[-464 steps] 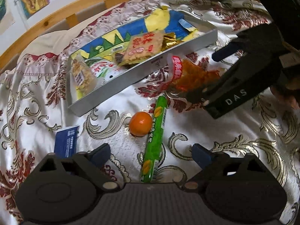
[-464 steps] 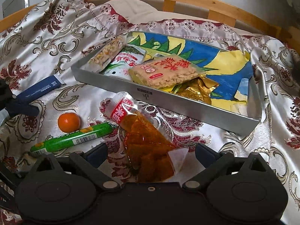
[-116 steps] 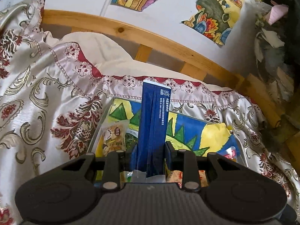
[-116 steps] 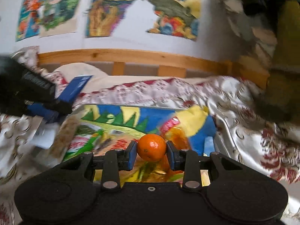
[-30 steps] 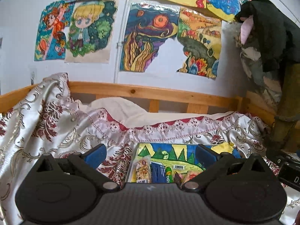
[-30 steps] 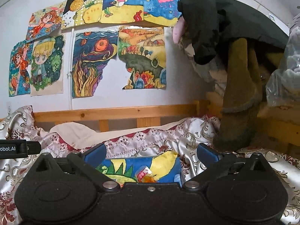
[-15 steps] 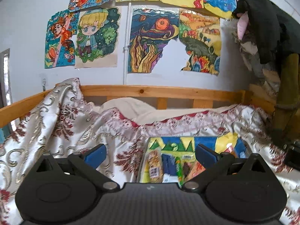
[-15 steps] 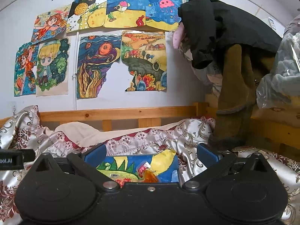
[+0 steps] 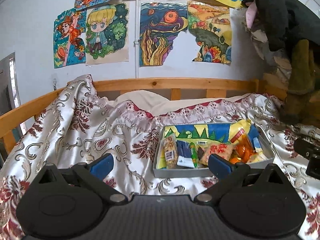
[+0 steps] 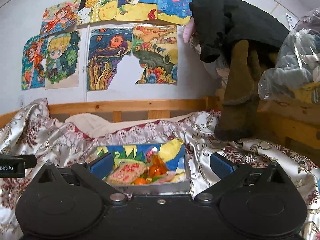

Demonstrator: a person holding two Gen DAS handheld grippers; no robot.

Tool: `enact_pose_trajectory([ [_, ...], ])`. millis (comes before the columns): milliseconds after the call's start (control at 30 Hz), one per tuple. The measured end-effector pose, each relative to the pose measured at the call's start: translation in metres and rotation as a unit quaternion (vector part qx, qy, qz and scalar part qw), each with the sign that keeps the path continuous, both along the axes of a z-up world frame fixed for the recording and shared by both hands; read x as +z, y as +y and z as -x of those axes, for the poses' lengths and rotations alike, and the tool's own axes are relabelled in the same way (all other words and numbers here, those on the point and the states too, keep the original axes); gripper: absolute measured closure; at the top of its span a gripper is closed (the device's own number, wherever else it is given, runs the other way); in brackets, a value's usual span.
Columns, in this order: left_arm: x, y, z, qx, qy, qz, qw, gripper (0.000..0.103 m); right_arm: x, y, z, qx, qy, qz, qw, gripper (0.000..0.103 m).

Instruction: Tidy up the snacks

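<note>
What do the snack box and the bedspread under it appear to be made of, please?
Snack box: probably thin metal or silver-coated card; its flat grey walls look smooth and matte, with crisp straight edges. Bedspread: likely satin-type woven fabric; it shines, folds softly and carries red and gold floral patterning.

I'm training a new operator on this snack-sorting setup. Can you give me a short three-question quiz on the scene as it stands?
1. True or false: the left tool grips a snack.
2. Where is the orange? A) on the bedspread B) in the grey tray C) in the right tool
3. Fill in: the green stick snack lies right beside the ____ packet.

Key: 1 false; 2 B; 3 blue.
</note>
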State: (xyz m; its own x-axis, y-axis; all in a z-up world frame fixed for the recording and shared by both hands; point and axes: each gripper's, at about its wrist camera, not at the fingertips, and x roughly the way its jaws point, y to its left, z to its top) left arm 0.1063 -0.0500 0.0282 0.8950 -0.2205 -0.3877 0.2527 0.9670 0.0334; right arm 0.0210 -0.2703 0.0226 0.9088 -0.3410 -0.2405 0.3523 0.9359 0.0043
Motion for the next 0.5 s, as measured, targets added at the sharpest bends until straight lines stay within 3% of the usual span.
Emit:
enact_pose_trajectory([
  [500,-0.006,0.03,0.053,0.037,0.035,0.024,0.9984,0.0,-0.004,0.023,0.052,0.033,0.018,-0.029,0.999,0.001],
])
